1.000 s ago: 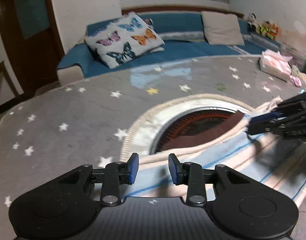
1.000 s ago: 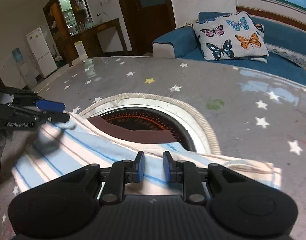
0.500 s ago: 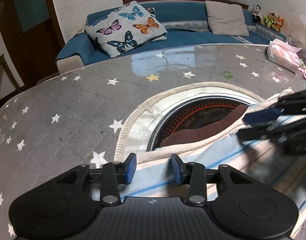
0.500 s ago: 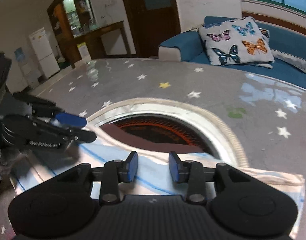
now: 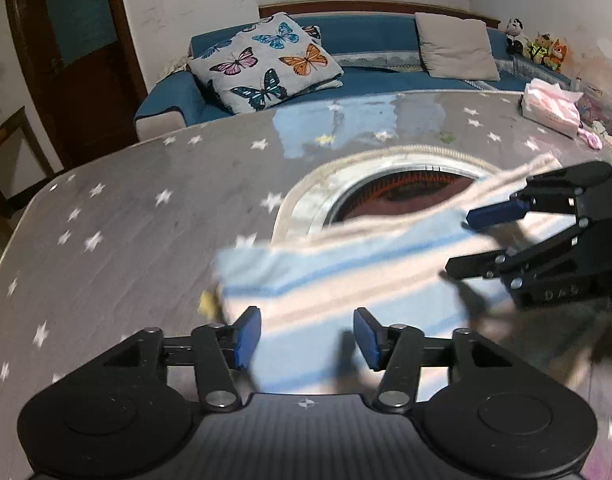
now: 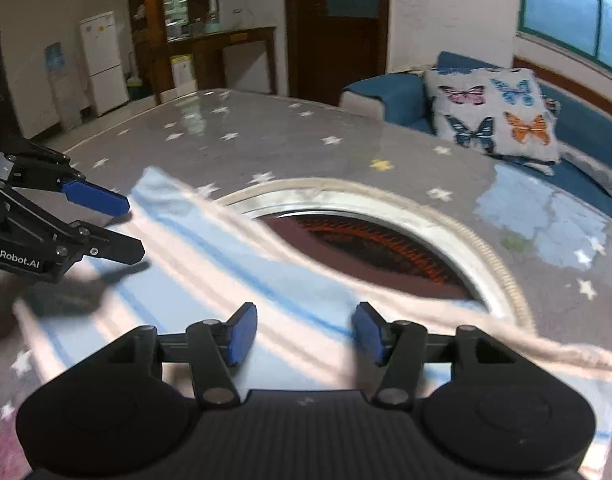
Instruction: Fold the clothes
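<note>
- The table [image 5: 118, 216], covered in a grey cloth with white stars, fills the scene; a round opening [image 5: 401, 196] with a braided rim and a glowing orange grille sits in its far middle part.
- The striped garment [image 5: 345, 276], pale blue with cream bands and thin blue lines, lies flat on the near part of the table, its far edge draped over the near rim of the opening.
- It looks thin, light and limp. It should crease readily and sag wherever it is unsupported, and it may slide on the glossy cover.
- The far hem, a thicker cream band [image 6: 242, 220], looks the firmest place to pinch; corners would give the most control over a fold.
- The left gripper [image 5: 306, 340] hovers over the garment's near left portion, its jaws opening with cloth beneath them but not pinched.
- The right gripper [image 6: 304, 334] hovers over the near right portion, jaws likewise opening, nothing clamped.
- Motion blur hides the garment's left corner, so its exact lie there is uncertain.
</note>
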A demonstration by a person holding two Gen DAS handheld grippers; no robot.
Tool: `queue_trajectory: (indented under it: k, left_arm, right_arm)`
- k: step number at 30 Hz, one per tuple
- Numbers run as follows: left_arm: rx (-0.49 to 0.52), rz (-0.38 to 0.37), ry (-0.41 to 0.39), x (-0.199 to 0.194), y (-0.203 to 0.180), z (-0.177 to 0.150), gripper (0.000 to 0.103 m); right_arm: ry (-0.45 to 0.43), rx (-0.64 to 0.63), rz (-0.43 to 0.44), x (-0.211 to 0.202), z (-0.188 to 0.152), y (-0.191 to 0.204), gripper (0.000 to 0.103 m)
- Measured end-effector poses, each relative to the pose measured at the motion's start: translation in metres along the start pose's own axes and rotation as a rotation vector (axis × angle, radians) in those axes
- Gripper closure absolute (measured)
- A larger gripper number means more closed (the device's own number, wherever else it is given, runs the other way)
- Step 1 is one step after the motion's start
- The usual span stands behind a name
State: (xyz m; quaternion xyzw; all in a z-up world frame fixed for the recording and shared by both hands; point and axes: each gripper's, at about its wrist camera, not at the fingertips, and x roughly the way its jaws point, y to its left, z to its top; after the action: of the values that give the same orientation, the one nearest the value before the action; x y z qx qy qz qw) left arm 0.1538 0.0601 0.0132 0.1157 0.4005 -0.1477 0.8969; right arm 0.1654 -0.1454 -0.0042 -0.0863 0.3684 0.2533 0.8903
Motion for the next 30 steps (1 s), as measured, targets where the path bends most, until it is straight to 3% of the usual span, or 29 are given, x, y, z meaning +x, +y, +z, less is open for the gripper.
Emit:
queue_trajectory:
  k: [9, 15, 24, 30]
  left_arm:
    - [-0.020, 0.032, 0.006, -0.032, 0.005, -0.056, 0.038]
    - [-0.047, 0.044, 0.001, -0.045, 0.009, -0.070, 0.033]
    - [-0.082, 0.045, -0.045, -0.049, 0.004, -0.057, 0.028]
    - [-0.079, 0.048, -0.023, -0.037, 0.003, -0.053, 0.028]
  right_arm:
    - [0.031, -0.082, 0.089, -0.018, -0.023, 0.045, 0.043]
    - [0.019, -0.046, 0.098, -0.044, -0.042, 0.043, 0.041]
    - [-0.009, 0.118, -0.030, -0.097, -0.078, -0.017, 0.038]
    - [0.005, 0.206, -0.122, -0.124, -0.104, -0.055, 0.035]
